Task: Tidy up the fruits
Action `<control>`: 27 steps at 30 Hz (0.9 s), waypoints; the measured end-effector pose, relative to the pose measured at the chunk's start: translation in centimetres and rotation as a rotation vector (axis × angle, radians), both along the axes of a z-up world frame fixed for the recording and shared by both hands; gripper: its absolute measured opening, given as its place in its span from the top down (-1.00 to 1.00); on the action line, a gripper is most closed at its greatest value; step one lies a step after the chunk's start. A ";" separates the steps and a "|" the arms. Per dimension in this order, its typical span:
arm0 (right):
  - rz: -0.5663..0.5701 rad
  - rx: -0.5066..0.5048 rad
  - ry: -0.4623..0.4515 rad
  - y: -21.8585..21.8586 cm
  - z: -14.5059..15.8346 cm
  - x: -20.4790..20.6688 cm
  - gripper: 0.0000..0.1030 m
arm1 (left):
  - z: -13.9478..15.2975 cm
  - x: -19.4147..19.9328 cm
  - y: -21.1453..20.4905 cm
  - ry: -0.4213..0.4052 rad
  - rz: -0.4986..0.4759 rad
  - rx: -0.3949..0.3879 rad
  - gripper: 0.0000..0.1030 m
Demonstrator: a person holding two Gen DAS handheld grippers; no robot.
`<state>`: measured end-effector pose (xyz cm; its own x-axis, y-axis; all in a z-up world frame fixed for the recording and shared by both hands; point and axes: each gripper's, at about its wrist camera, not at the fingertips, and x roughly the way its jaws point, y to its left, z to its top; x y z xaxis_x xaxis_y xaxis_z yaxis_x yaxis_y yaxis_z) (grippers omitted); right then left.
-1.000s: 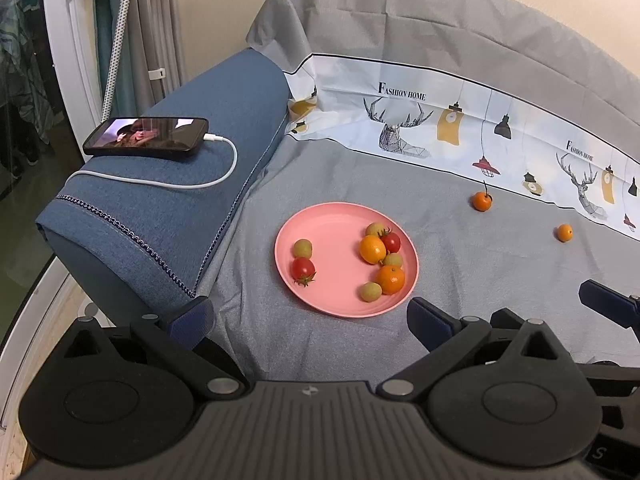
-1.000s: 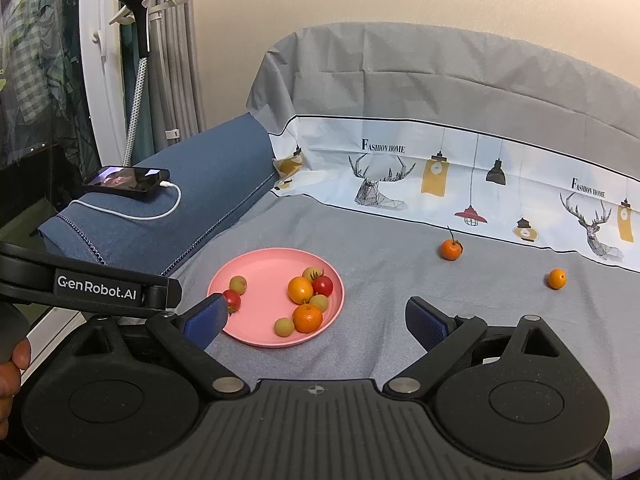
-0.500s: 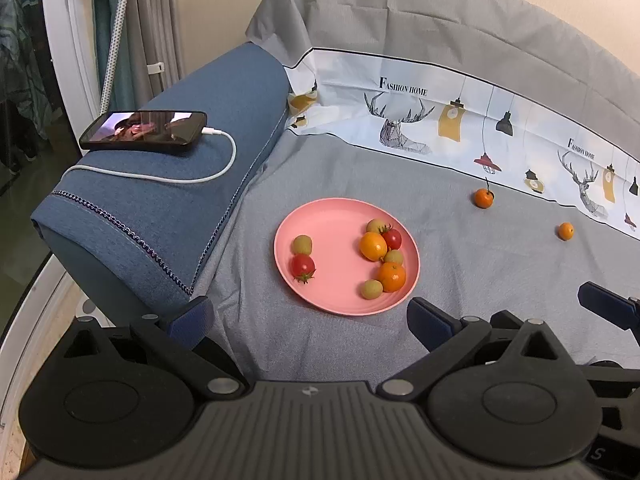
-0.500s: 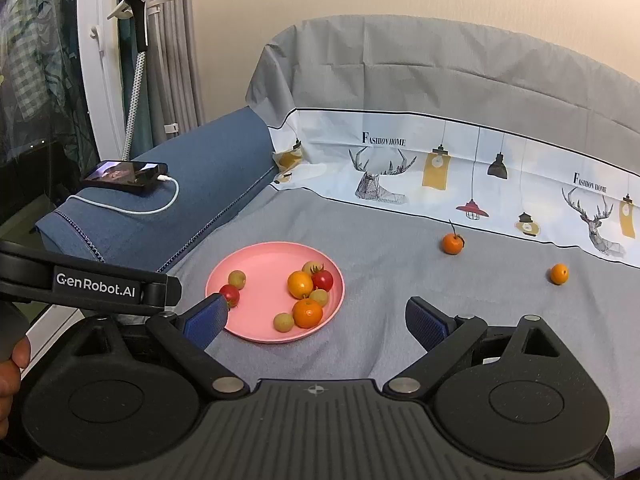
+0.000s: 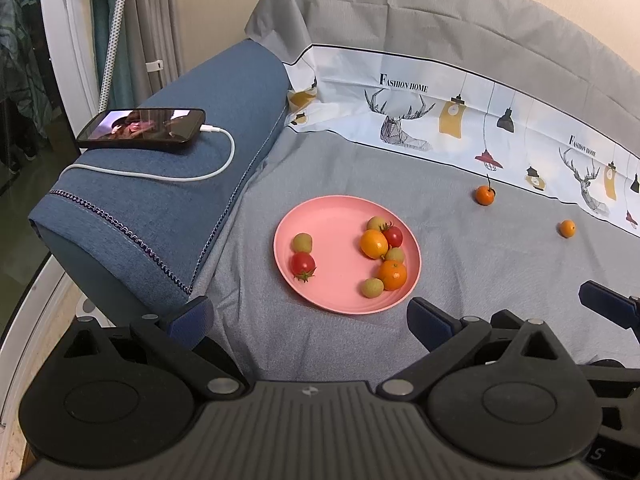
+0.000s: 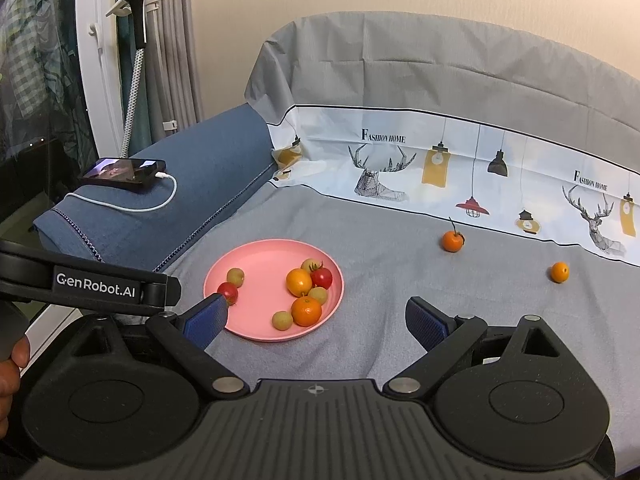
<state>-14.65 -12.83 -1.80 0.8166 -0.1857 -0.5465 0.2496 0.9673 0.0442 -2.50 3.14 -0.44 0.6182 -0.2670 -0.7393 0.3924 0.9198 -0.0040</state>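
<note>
I count eight fruits on the round pink plastic plate [image 5: 340,224]: two red cherry tomatoes [image 5: 303,264], two orange citrus fruits [image 5: 393,274] and four small yellow-green round fruits [image 5: 301,242]. Six of them cluster on the plate's right half, touching or nearly so; one tomato and one green fruit sit apart on the left half. Off the plate, two more small oranges lie loose: a stemmed orange [image 6: 452,240] near the printed border and a smaller bare orange [image 6: 559,272] well to its right.

Everything rests on a sofa seat covered by a grey sheet [image 6: 400,280] whose white band shows deer and lamps. A blue denim-covered armrest [image 5: 168,184] at the left carries a black smartphone [image 5: 142,129] with a lit screen and a white charging cable [image 5: 192,176]. Curtains and a white frame stand behind it.

My left gripper [image 5: 308,322] and right gripper [image 6: 316,320] both hover with jaws spread wide, holding nothing. From the right view, one blue pad partly hides the left tomato, and only fingertips of a hand [image 6: 12,368] show at the edge.
</note>
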 end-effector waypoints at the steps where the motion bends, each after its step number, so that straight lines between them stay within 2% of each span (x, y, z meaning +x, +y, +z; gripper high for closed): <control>1: 0.000 -0.001 0.001 0.0 -0.1 0.0 -0.86 | 0.0 0.0 0.0 0.000 0.000 0.000 -0.99; 27: -0.002 -0.017 -0.002 0.4 0.1 -0.1 -0.86 | 0.4 -0.3 0.2 -0.011 0.000 -0.012 -0.99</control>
